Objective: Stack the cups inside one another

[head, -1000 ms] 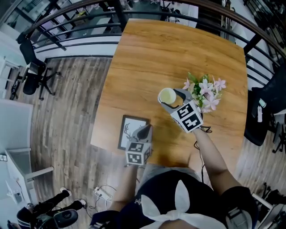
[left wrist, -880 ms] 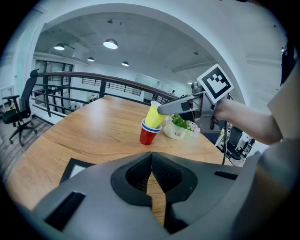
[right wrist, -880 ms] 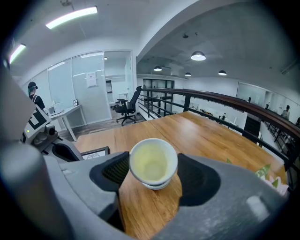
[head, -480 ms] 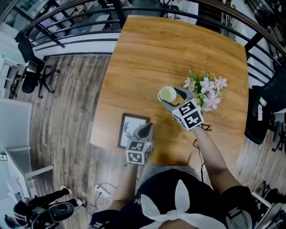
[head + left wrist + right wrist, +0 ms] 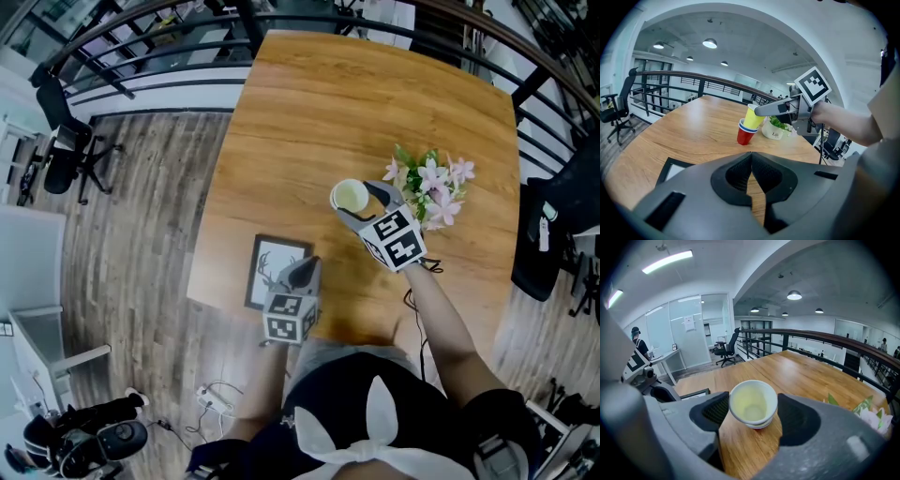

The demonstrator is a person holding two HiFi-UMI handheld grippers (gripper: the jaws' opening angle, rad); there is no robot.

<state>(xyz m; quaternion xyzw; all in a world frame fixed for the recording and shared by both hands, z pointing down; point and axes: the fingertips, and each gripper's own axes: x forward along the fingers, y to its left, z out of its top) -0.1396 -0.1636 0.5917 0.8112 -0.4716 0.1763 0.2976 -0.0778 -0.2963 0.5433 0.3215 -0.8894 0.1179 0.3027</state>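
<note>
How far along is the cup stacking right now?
Done: the blue cup sits in the red cup. In hand: the right gripper grips the yellow cup, which is tilted in the blue one and not seated straight. Remaining: square it and let go. The left gripper is shut and empty.

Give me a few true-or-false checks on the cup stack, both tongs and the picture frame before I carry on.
1. The left tongs are closed with nothing between them. True.
2. The yellow cup is at the bottom of the stack. False: it is on top, and the red cup is at the bottom.
3. The yellow cup stands between the jaws of the right tongs. True.
4. The picture frame lies beyond the flowers. False: it lies at the near edge of the table, beside the left tongs.
</note>
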